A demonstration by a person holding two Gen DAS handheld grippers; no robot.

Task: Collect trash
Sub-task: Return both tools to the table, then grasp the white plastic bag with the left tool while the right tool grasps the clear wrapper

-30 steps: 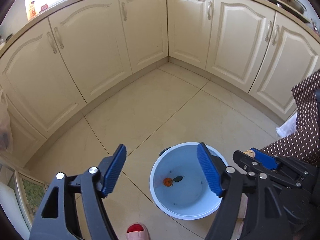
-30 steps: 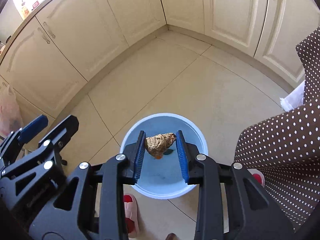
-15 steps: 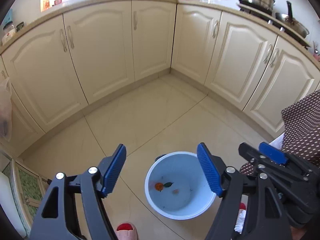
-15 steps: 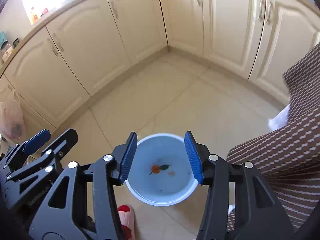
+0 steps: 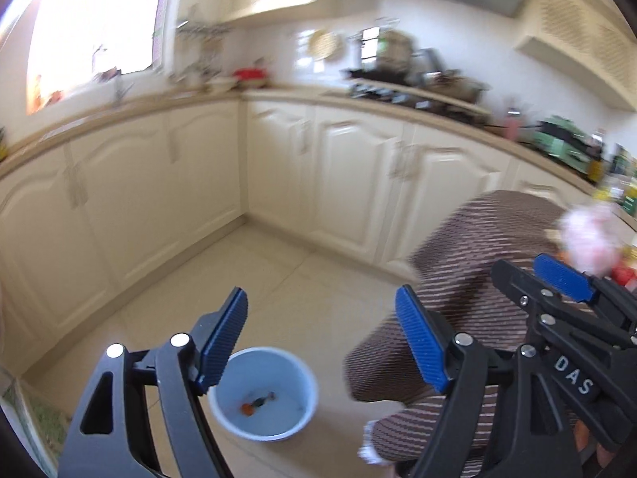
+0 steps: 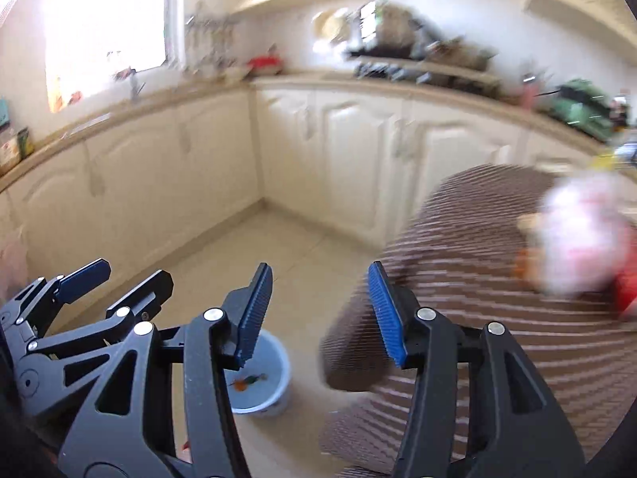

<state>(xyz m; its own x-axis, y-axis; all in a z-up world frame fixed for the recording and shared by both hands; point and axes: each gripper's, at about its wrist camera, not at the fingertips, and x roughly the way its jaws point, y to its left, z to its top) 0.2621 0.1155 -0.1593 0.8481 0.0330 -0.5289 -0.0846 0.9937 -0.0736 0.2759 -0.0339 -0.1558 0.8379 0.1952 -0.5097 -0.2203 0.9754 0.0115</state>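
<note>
Below the left gripper [image 5: 320, 338], on the tiled floor [image 5: 302, 279], stands the pale blue basin [image 5: 296, 390]; in the left wrist view its rim shows just under and beside the left finger's blue pad, and most of the bowl sits low in the gap between the two fingers. Inside it lie small scraps of trash [image 5: 256, 403], an orange bit beside a dark green one, near the bottom of the bowl. The left fingers stand wide apart with nothing between them, having just opened a little further.

In the right wrist view the right gripper [image 6: 318, 314] also has its fingers apart and empty; they have just been opening. The basin [image 6: 274, 378] lies below the left finger of this pair, partly hidden by its pad, with the same scraps [image 6: 247, 382] showing just beneath the pad's tip. The right finger sits in front of a brown patterned cloth [image 6: 497, 318] that drapes down at the right. On top of that cloth a whitish, pinkish bundle [image 6: 577, 239] is too blurred to name. The other gripper shows at the left edge. Cream cabinets [image 6: 358, 159] line the corner beyond the fingertips.
</note>
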